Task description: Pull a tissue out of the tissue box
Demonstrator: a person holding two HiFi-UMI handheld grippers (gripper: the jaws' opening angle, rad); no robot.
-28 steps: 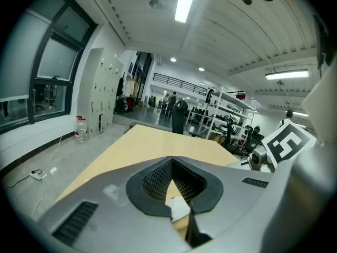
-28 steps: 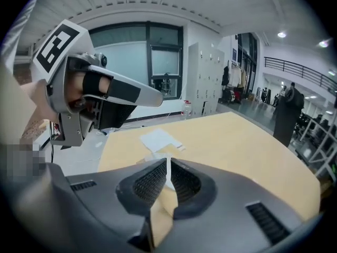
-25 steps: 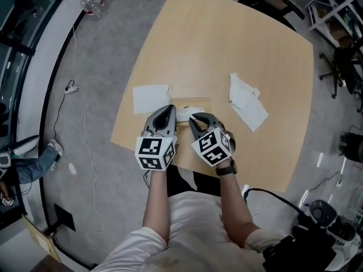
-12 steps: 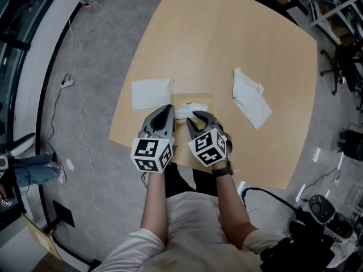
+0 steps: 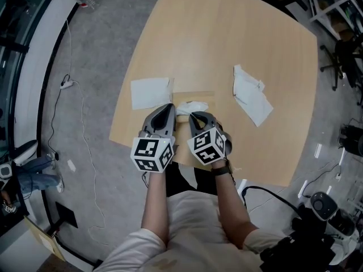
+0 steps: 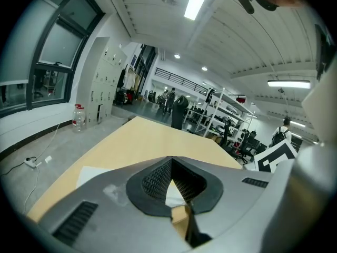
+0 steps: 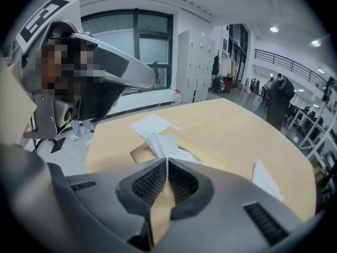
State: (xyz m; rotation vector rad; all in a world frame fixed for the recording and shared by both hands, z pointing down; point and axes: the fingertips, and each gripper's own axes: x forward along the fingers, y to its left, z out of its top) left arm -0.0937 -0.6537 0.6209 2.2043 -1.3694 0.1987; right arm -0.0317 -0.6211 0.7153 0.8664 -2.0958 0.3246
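**Head view.** The tissue box (image 5: 201,97), flat tan cardboard, is seen lying on the table (image 5: 227,38) directly ahead of both sets of fingers. A crumpled tissue (image 5: 190,107) stands out of its slot, just beyond the tips of the right gripper (image 5: 196,117). The left gripper (image 5: 165,112) is set at the box's near left corner. This placement is judged to be a hold-down, so that the light box is not lifted along with the sheet; actual contact cannot be confirmed. A single loose sheet (image 5: 150,93) is noted outboard of the left fingers. A pile of loose sheets (image 5: 250,100) is noted well to the right of the right fingers.

**Left gripper view.** The fingers are seen closed tip to tip, with nothing clamped between them. White paper and tan cardboard are seen through the hollow behind the tips, so the fingers are taken to be poised over the box edge.

**Right gripper view.** The fingers are seen closed. The tissue (image 7: 163,141) rises straight ahead of them, and its near edge runs down into the meeting tips, where it is judged to be pinched. The box top (image 7: 140,152) is seen just left of and beyond the tips. The grip is placed low, near the slot, presumably so the sheet can be drawn out whole rather than torn.
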